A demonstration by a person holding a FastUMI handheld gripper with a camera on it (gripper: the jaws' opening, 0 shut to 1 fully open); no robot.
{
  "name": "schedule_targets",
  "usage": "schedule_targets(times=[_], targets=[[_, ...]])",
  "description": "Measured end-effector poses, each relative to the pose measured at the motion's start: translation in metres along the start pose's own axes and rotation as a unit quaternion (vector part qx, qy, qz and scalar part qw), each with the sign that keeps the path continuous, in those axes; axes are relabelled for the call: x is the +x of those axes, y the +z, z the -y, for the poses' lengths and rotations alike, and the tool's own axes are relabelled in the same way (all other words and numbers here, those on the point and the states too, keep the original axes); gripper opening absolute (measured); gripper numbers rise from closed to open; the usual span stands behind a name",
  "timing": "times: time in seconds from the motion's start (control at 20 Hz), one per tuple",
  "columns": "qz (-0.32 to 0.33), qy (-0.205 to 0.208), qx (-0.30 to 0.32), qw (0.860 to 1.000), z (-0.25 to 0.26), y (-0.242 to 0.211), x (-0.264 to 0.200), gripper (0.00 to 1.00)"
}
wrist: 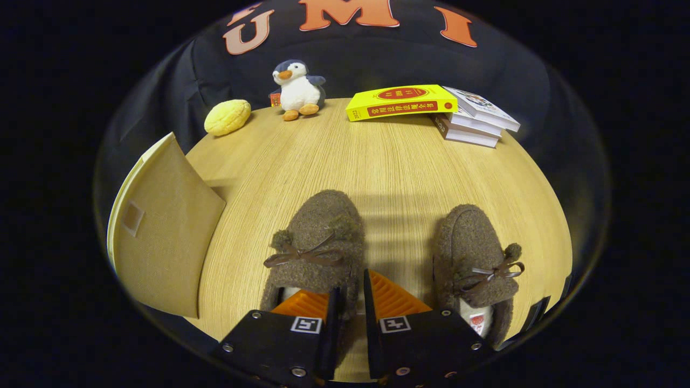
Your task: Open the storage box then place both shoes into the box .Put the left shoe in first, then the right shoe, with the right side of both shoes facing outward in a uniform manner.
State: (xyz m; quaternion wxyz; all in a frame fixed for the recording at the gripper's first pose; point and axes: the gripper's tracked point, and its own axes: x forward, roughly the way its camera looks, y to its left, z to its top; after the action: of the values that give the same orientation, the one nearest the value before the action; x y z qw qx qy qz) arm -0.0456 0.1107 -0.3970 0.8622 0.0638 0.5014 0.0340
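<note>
The gripper (350, 302) points forward and down over the near edge of the table (388, 161). Its two fingers stand close together, with a narrow gap between them. The left finger sits inside the opening of the left shoe (318, 242); the right finger lies on the outer side of that shoe's right wall. The fuzzy collar of the shoe runs into the gap between them. Both fingers appear to pinch this wall, though the contact itself is partly hidden by the finger bodies.

The left shoe is a brown fleece slipper with a pompom and a thin bow, toe pointing away from the gripper. The right shoe (474, 258), of the same make, lies just beside it to the right, apart from it and clear of the fingers, toe also pointing away.

The box (161, 237) stands to the left of the shoes, a tan fabric panel with a pale edge, tilted; whether it is open cannot be told.

The table is light wood-grain. At its far side stand a yellow bun (227, 117), a plush penguin (298, 90) upright beside it, and a yellow book (401, 101) leaning on a stack of books (477, 121). Black cloth walls the booth behind them.
</note>
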Motion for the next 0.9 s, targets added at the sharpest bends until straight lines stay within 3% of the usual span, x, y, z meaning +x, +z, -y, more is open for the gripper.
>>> schedule_targets(times=[0.45, 0.7, 0.9], targets=[[-0.030, -0.006, 0.026, 0.999, -0.006, -0.008, 0.007, 0.06], [-0.037, -0.027, 0.053, 0.998, -0.008, -0.004, -0.009, 0.04], [-0.021, -0.021, 0.066, 0.997, -0.028, 0.007, -0.039, 0.04]])
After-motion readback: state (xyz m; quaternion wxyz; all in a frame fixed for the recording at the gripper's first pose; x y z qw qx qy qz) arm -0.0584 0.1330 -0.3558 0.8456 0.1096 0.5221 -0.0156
